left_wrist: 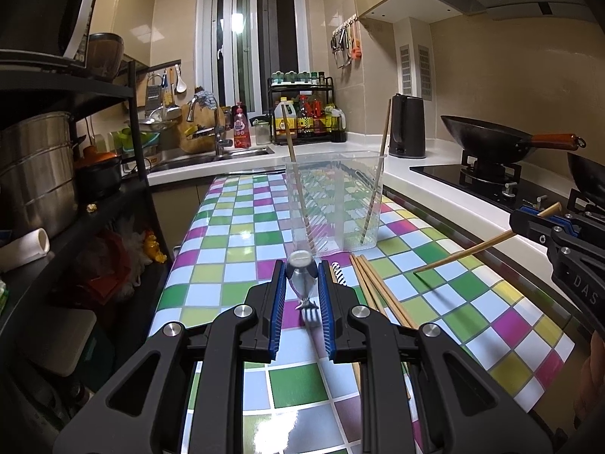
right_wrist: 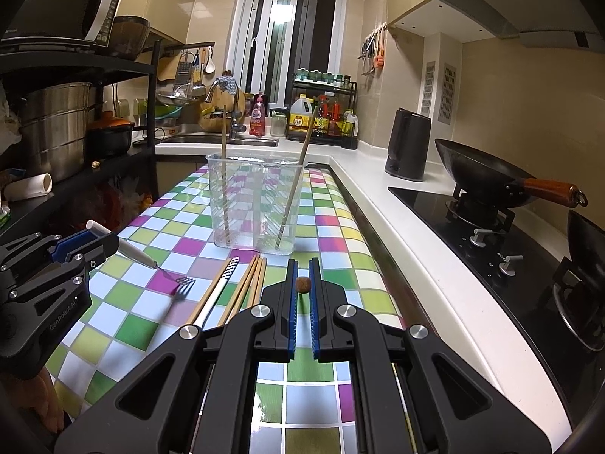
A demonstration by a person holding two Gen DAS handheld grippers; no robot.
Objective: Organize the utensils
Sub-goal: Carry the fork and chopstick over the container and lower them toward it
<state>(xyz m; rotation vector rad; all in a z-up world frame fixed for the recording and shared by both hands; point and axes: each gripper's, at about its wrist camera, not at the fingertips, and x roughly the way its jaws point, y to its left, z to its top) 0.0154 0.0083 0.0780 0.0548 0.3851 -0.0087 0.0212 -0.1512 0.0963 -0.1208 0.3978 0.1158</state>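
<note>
Both cams ride low on the handheld tongs, looking forward and a bit down along the fingers, close over the checkered table [left_wrist: 234,227]. The left wrist view has its own left tongs [left_wrist: 301,270] filling the bottom, with the right tongs [left_wrist: 544,227] poking in at 3 o'clock. The right wrist view is the mirror deal: right tongs [right_wrist: 302,283] up close at 6 o'clock, left tongs [right_wrist: 87,246] at 9 o'clock. Both face the same way down the kitchen, toward the window [left_wrist: 249,38] at 12 o'clock. Shared stuff: the clear holder [left_wrist: 334,204] dead ahead, the loose chopsticks [right_wrist: 245,287] lying on the table, the stove [right_wrist: 472,204] on the right.
</note>
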